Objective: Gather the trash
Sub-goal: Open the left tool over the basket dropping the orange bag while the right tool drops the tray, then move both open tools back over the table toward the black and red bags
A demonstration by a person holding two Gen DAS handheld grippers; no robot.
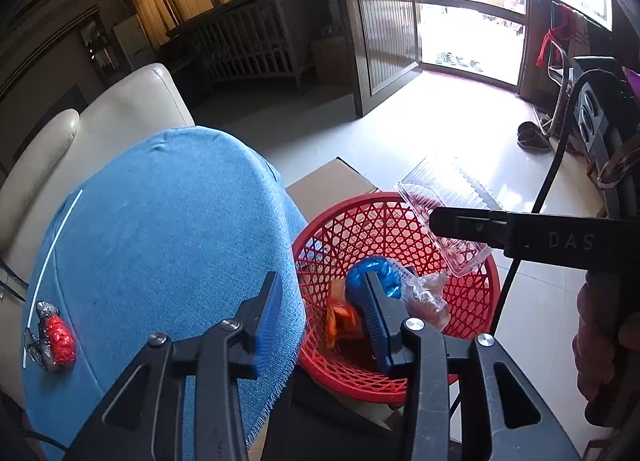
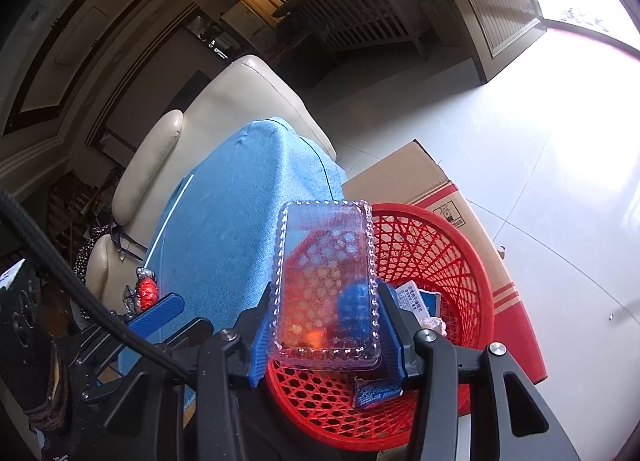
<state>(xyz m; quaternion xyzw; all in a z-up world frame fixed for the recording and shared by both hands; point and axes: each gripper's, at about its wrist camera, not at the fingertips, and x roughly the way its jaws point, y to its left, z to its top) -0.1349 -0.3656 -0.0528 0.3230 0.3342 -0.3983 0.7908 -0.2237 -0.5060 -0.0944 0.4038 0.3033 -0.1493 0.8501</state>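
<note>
My right gripper [image 2: 326,325] is shut on a clear plastic tray [image 2: 326,281] and holds it above the red mesh basket [image 2: 448,245]. The left wrist view shows the same tray [image 1: 444,205] in the right gripper [image 1: 460,223] over the basket [image 1: 400,233]. The basket holds a blue crumpled bag [image 1: 374,275], an orange wrapper [image 1: 340,319] and a clear wrapper [image 1: 430,295]. My left gripper [image 1: 320,307] is open and empty over the table edge beside the basket. A red and silver foil wrapper [image 1: 54,337] lies on the blue tablecloth [image 1: 168,241].
The basket sits on a cardboard box [image 2: 404,177] on the white tiled floor. A cream sofa [image 1: 120,105] stands behind the table. A white straw-like strip [image 1: 52,265] lies on the cloth. Slippers [image 1: 532,135] lie by the open door.
</note>
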